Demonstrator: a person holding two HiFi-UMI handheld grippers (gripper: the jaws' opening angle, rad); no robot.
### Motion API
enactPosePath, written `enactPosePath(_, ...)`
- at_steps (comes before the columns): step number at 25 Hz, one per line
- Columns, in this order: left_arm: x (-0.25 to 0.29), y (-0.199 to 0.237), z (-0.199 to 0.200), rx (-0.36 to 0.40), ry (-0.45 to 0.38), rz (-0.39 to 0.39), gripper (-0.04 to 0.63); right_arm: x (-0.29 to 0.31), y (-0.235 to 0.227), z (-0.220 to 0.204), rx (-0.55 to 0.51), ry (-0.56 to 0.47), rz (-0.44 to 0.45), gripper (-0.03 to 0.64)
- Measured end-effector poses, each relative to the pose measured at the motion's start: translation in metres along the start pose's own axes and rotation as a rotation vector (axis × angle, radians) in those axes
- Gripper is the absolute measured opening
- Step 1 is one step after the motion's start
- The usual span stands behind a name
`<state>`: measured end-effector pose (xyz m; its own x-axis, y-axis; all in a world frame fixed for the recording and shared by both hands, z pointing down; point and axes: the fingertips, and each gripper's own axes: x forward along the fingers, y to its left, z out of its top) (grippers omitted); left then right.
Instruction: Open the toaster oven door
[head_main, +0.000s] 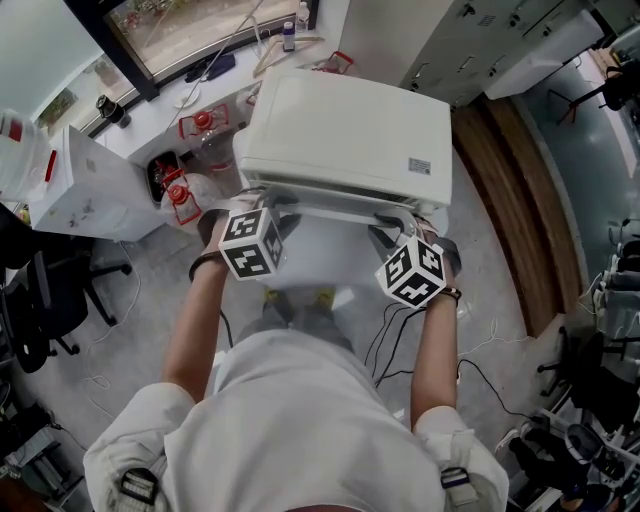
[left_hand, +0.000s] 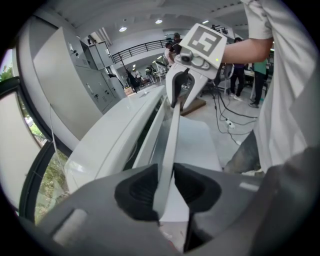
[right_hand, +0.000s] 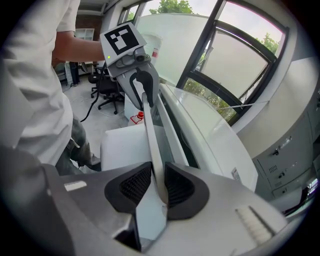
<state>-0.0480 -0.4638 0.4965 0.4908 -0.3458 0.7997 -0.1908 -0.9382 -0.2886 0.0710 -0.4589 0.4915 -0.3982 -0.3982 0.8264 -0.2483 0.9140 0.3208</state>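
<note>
Both my grippers are on the toaster oven (head_main: 350, 130) now. The left gripper (left_hand: 167, 192) has its jaws closed on the door handle (left_hand: 171, 140), and the bar runs straight ahead from between the pads. It's the same on the right gripper (right_hand: 152, 187), with a pad pressed on each side of that handle. Just beside the jaws, the door (left_hand: 152, 131) shows a dark seam against the oven body.
</note>
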Motion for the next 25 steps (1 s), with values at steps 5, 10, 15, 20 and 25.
enactPosePath(5, -0.004, -0.016, -0.004, 0.025, -0.002, 0.002, 0.095, -0.002, 0.016, -0.001, 0.008, -0.004, -0.03, 0.083)
enactPosePath(10, -0.007, -0.036, -0.01, 0.066, -0.011, -0.014, 0.084, -0.001, 0.036, -0.005, 0.019, 0.016, -0.056, 0.083)
enactPosePath(15, -0.006, -0.059, -0.016, 0.087, 0.0, -0.011, 0.078, 0.0, 0.057, -0.012, 0.023, 0.028, -0.098, 0.084)
enactPosePath(20, 0.002, -0.089, -0.019, 0.088, 0.036, 0.006, 0.078, 0.0, 0.085, -0.028, -0.002, 0.021, -0.084, 0.084)
enactPosePath(25, 0.008, -0.105, -0.03, 0.08, 0.065, 0.022, 0.08, 0.008, 0.103, -0.034, -0.03, 0.024, -0.066, 0.083)
